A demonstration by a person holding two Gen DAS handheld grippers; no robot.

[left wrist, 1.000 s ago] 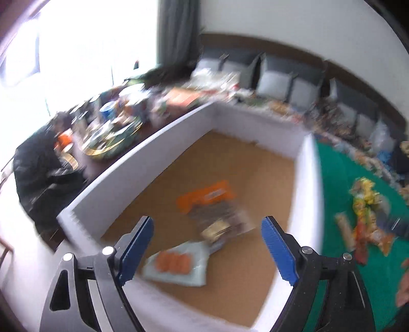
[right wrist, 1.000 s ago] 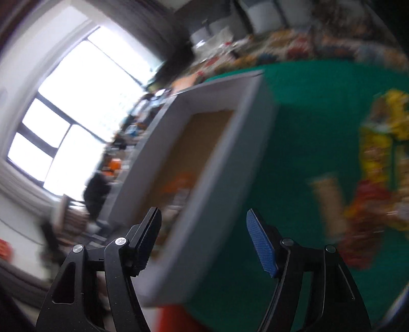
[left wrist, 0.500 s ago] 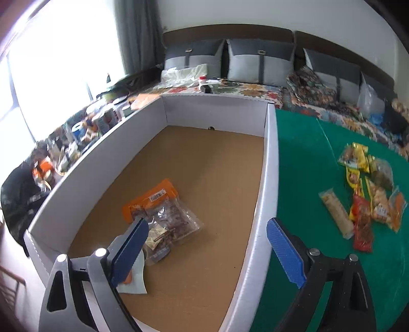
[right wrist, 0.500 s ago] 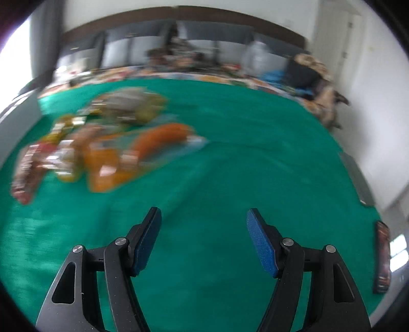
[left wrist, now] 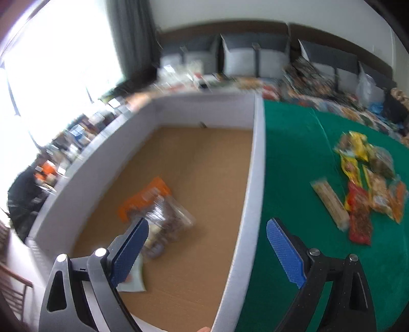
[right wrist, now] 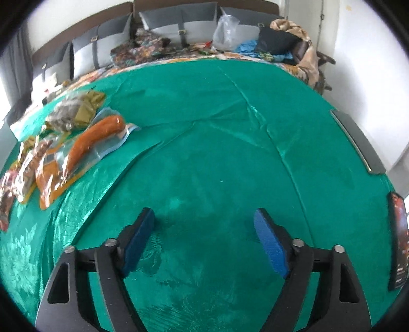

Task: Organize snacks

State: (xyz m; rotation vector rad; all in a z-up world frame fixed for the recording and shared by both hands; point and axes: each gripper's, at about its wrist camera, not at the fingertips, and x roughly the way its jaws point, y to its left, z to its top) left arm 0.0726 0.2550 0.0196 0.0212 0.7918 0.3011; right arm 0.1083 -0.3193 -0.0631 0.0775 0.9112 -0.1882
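A green cloth (right wrist: 230, 153) covers the bed, grey cushions (right wrist: 179, 23) at twelve o'clock. Snack packets (right wrist: 64, 143) lie at nine o'clock. The left gripper (left wrist: 207, 245) gapes empty over the box (left wrist: 253, 178); the right gripper (right wrist: 204, 235), just widened, holds nothing.

I can read no text anywhere: the print on the snack packets (left wrist: 368, 184) and on the dark booklet (right wrist: 399, 240) is too blurred.
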